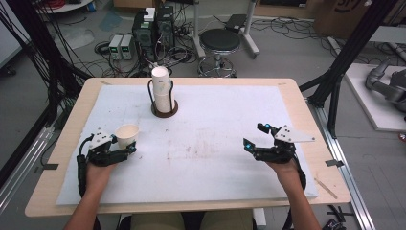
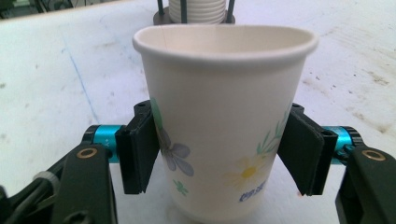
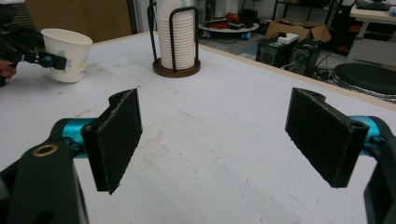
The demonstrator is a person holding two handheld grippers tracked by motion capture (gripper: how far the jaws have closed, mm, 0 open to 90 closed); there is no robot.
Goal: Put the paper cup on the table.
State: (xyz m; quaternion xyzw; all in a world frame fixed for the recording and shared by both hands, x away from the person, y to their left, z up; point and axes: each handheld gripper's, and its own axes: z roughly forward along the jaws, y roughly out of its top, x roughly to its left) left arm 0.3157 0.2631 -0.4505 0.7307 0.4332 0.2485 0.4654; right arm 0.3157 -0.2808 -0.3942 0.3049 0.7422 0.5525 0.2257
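A white paper cup (image 1: 127, 134) with a flower print stands upright on the white mat at the left. My left gripper (image 1: 123, 143) is shut on it, one black pad pressing each side of the cup (image 2: 219, 116) low on its wall. The same cup (image 3: 67, 53) shows far off in the right gripper view, with the left gripper (image 3: 44, 59) at its side. My right gripper (image 1: 255, 135) hovers over the right part of the mat, its jaws wide open (image 3: 215, 135) with nothing between them.
A stack of paper cups in a black wire holder (image 1: 163, 93) on a round brown base stands at the back middle of the mat (image 1: 215, 143); it also appears as the stack (image 3: 175, 42). The wooden table rim (image 1: 311, 120) frames the mat. A stool and electronics stand beyond.
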